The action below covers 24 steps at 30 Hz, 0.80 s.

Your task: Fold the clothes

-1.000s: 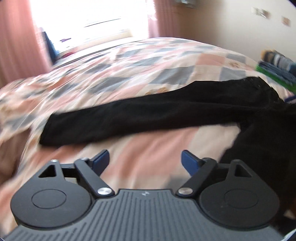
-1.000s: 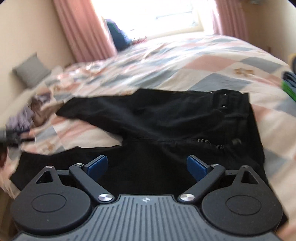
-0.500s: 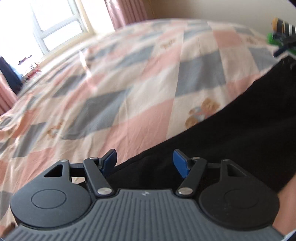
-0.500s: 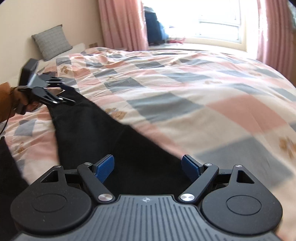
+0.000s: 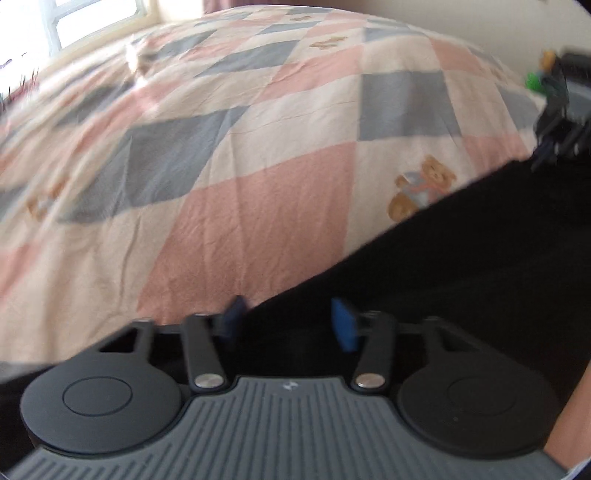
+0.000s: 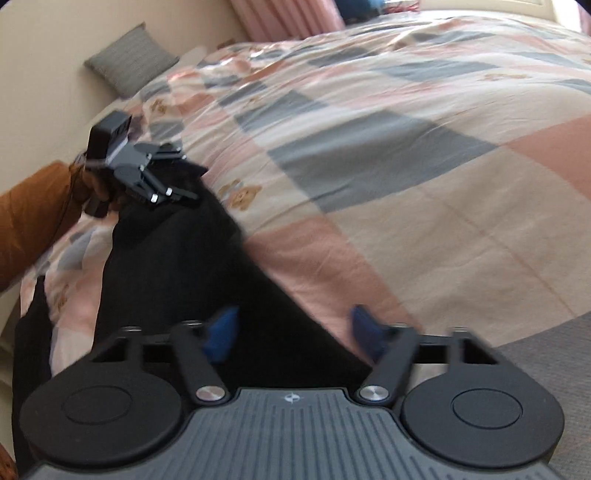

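Both grippers are open, jaws apart with black trousers (image 5: 461,266) between the pads but not pinched. Left gripper (image 5: 290,321) straddles the hem end; right gripper (image 6: 295,330) straddles the same leg's other end, probably to lift it taut for a fold. Trousers lie on a patchwork quilt (image 6: 388,155) with bear prints. Grey pillow (image 6: 129,61) against the wall, pink curtains (image 6: 288,16) beyond.

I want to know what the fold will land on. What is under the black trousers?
The patchwork quilt lies under the black trousers, showing on both sides of the leg. What the cloth itself covers is hidden.
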Tool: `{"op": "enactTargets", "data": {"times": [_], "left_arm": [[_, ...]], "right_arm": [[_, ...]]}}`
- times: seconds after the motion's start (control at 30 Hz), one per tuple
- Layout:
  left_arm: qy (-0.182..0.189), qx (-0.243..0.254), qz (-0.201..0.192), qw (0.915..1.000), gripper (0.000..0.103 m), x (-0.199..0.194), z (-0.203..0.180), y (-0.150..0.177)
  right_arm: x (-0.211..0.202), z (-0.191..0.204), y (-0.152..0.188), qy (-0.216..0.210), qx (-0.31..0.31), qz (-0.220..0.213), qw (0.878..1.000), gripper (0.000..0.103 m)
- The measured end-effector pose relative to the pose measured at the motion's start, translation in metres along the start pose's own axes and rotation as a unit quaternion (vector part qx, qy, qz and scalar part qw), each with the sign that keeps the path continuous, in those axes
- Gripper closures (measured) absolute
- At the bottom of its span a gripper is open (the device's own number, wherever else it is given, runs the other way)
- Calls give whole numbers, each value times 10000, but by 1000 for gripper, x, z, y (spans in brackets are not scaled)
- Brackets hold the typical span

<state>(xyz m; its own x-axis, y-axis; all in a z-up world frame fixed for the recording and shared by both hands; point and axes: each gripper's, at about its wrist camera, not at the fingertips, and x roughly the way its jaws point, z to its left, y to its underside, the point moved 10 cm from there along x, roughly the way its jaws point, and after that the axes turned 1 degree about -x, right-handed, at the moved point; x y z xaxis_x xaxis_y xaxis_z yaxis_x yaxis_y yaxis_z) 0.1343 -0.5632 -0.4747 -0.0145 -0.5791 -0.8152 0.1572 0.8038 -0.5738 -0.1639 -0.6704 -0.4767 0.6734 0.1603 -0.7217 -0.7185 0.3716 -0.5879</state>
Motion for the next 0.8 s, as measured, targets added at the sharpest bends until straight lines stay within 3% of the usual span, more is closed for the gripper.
{"op": "enactTargets", "data": {"times": [0.03, 0.07, 0.23, 0.33, 0.43, 0.53, 0.6, 0.7, 0.77, 0.8], "left_arm": [[-216, 224, 22, 9995, 87, -6, -3, 2], [-420, 428, 31, 9982, 91, -13, -7, 3], [-1296, 966, -363, 9862, 93, -76, -41, 9], [-1750, 728, -754, 9790, 94, -139, -62, 25], [-2270, 454, -1211, 9653, 96, -215, -92, 53], [-2614, 140, -1487, 9536, 96, -283, -142, 100], [-2656, -150, -1529, 9518, 96, -310, -181, 140], [-2589, -679, -1210, 9559, 83, -323, -233, 203], [-2487, -1236, -917, 9563, 81, -319, -258, 245], [-2423, -1632, -889, 9522, 81, -319, -267, 261]], "right_arm": [[-1, 4, 3, 104, -118, 69, 9999, 95], [-3, 8, 5, 214, -230, 107, 9994, 98], [-37, 54, 0, 1172, -998, -260, 9877, 99], [-65, 98, 1, 1981, -1676, -537, 9642, 100], [-101, 158, 17, 2512, -2220, -973, 9371, 100], [-131, 228, 53, 2695, -2605, -1410, 9163, 100], [-142, 271, 87, 2754, -2701, -1570, 9092, 101], [-137, 309, 155, 2844, -2576, -1411, 9126, 100], [-122, 317, 203, 3031, -2286, -1080, 9188, 89], [-116, 316, 224, 3054, -1940, -952, 9274, 85]]}}
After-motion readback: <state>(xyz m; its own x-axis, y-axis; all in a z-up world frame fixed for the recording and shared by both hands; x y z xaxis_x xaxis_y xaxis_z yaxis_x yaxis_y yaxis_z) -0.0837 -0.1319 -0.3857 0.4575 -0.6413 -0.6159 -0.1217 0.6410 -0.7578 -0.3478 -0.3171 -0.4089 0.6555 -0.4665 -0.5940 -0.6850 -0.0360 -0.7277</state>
